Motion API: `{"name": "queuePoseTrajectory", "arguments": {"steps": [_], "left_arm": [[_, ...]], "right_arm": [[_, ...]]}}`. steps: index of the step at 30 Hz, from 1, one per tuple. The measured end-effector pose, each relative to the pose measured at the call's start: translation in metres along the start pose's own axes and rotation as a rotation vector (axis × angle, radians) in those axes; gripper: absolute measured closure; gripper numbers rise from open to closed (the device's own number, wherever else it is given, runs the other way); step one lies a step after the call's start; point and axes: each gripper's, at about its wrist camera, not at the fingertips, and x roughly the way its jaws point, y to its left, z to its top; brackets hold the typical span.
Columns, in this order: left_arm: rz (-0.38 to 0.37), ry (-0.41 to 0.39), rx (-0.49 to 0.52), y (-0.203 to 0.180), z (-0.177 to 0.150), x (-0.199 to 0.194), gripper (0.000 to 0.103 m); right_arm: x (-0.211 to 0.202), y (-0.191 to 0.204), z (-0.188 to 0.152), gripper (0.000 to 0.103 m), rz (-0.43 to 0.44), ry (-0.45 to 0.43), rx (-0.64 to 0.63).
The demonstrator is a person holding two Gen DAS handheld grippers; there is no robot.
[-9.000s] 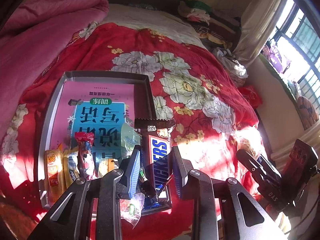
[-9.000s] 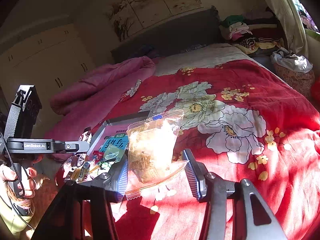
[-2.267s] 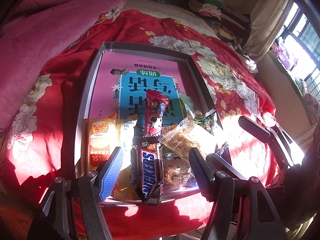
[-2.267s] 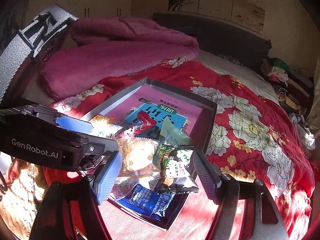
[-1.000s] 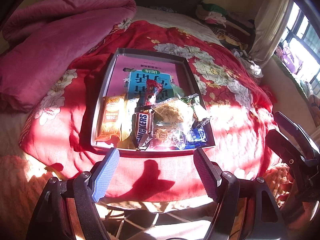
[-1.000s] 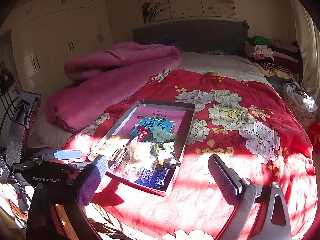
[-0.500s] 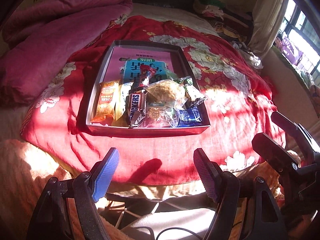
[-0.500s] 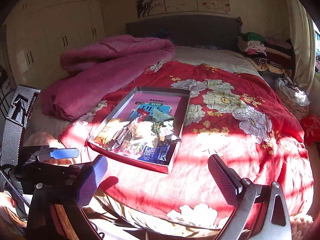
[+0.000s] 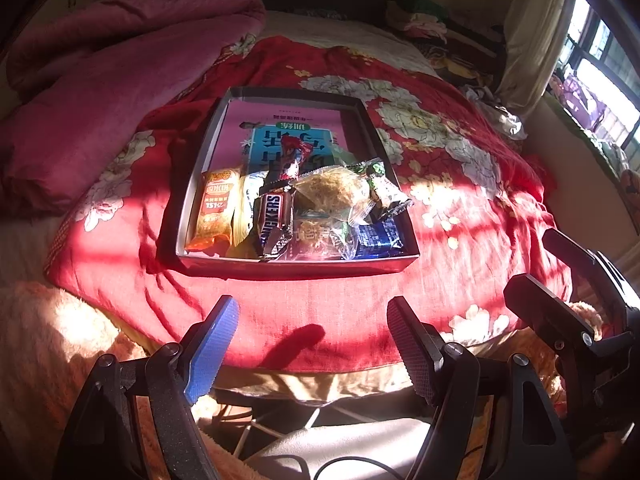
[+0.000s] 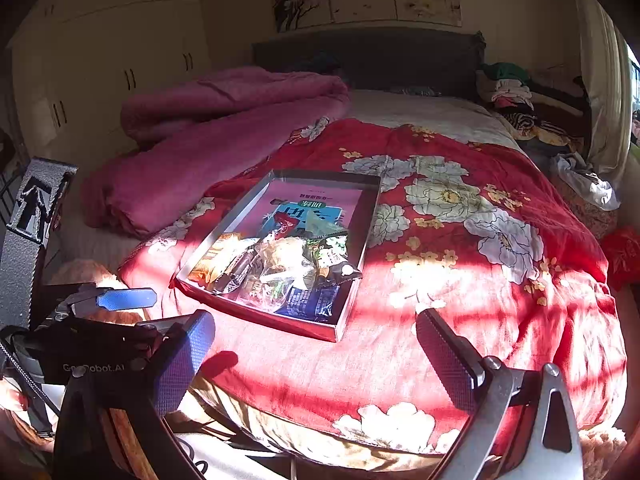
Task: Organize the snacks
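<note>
Both pairs of fingers stand wide apart with nothing between them. The left gripper [image 9: 312, 344] hovers over the near edge of the bed, its blue-padded finger [image 9: 212, 348] on one side and its dark textured one on the other, casting a shadow on the red cover below. The right gripper [image 10: 316, 356] hangs over the same near edge, a little to the side, and each gripper shows at the margin of the other's view.

Beyond the fingers, well apart from both, a shallow grey tray [image 9: 298, 266] lies flat on the red floral bedspread [image 9: 440, 208]. A pink and blue book [image 9: 288, 132] lines its floor. The snacks are heaped in the near half of the tray: an orange packet [image 9: 216, 208] at the left, a Snickers bar [image 9: 272, 222] beside it, a red-wrapped sweet [image 9: 294, 156] further back on the book, a clear bag of pale yellow shreds [image 9: 332, 190] on top of the pile, a green and dark packet [image 9: 382, 188] at the right wall, and a blue packet [image 9: 378, 236] in the near right corner.

Past the tray, a pink quilt [image 10: 224, 128] is bunched along the far left side of the bed, with a dark headboard [image 10: 368, 60] behind and piled clothes [image 10: 516, 96] at the right
</note>
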Motion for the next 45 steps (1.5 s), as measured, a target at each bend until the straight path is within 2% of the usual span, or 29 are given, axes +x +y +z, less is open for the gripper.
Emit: {"name": "queuePoseTrajectory", "arguments": {"steps": [45], "left_arm": [[0.016, 0.003, -0.011, 0.0043, 0.0006, 0.0014, 0.025]], "right_arm": [[-0.0038, -0.0027, 0.0004, 0.001, -0.011, -0.008, 0.001]]}}
